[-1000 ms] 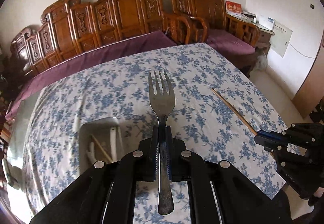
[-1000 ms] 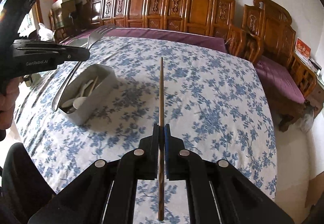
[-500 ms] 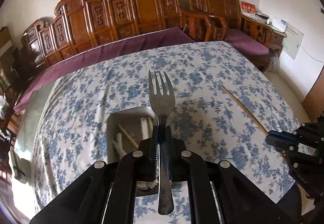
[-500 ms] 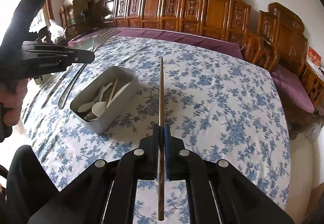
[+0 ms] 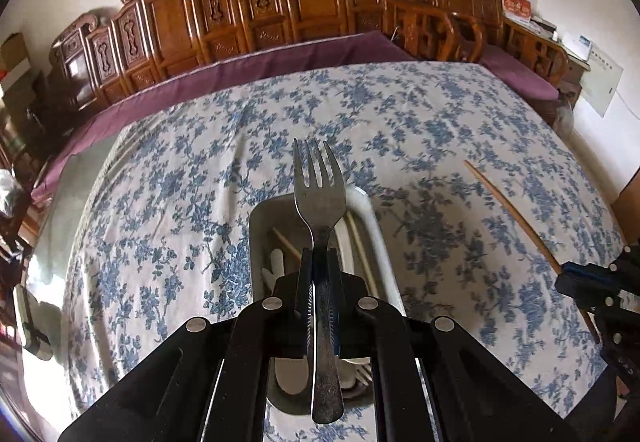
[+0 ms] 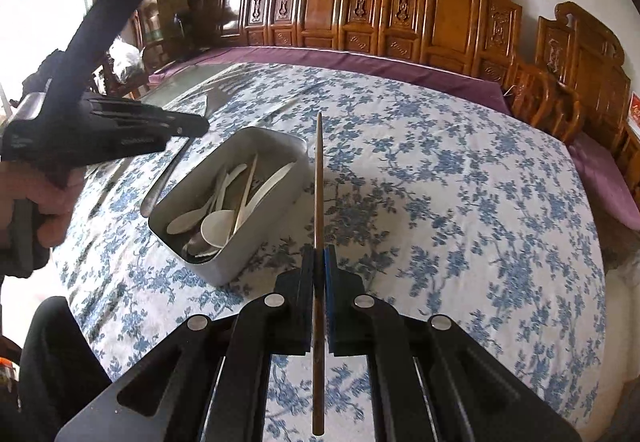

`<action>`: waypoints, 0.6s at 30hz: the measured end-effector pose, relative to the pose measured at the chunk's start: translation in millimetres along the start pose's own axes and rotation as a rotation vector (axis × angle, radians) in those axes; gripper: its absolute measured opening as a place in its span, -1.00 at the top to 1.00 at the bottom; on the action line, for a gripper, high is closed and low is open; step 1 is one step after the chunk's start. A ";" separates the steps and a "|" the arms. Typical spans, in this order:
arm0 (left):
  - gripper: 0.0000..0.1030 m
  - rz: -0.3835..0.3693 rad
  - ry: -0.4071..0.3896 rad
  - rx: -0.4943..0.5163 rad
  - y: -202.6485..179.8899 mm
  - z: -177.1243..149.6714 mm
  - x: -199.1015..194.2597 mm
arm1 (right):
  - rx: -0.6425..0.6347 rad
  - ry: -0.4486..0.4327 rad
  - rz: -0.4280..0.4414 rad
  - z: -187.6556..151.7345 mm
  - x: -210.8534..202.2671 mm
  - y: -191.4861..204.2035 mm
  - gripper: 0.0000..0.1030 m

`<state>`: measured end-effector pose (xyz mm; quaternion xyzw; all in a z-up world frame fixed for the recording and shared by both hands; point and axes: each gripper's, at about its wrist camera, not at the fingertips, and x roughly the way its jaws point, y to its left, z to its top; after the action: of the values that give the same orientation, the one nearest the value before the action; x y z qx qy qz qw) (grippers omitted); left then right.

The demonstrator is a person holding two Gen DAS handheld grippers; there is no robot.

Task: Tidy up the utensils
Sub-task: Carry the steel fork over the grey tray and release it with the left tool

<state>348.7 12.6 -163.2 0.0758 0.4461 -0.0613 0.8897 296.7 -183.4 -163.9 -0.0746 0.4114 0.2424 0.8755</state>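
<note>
My left gripper is shut on a metal fork, tines forward, held above the grey utensil box. The box holds white plastic spoons and chopsticks. My right gripper is shut on a brown wooden chopstick, held above the table just right of the box. The left gripper shows in the right wrist view, left of the box. The right gripper with its chopstick shows at the right of the left wrist view.
The table wears a blue floral cloth. Carved wooden benches with purple cushions line the far side and the right. A person's hand holds the left gripper.
The left gripper with the fork has moved over the box, which now lies directly under the fork. The right gripper with the chopstick has moved closer to the box.
</note>
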 end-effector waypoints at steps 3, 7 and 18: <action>0.89 -0.003 0.015 -0.005 2.9 -2.0 13.7 | 0.002 0.007 0.010 3.1 9.6 2.2 0.88; 0.89 -0.010 0.042 -0.013 5.1 -6.0 33.8 | 0.004 0.018 0.021 6.1 22.5 4.1 0.88; 0.88 -0.029 0.091 -0.025 6.8 -21.4 61.3 | 0.008 0.032 0.044 10.1 40.8 9.7 0.88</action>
<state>369.5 20.8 -224.5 0.0607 0.4877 -0.0653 0.8684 321.1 -156.8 -187.5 -0.0660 0.4279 0.2587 0.8635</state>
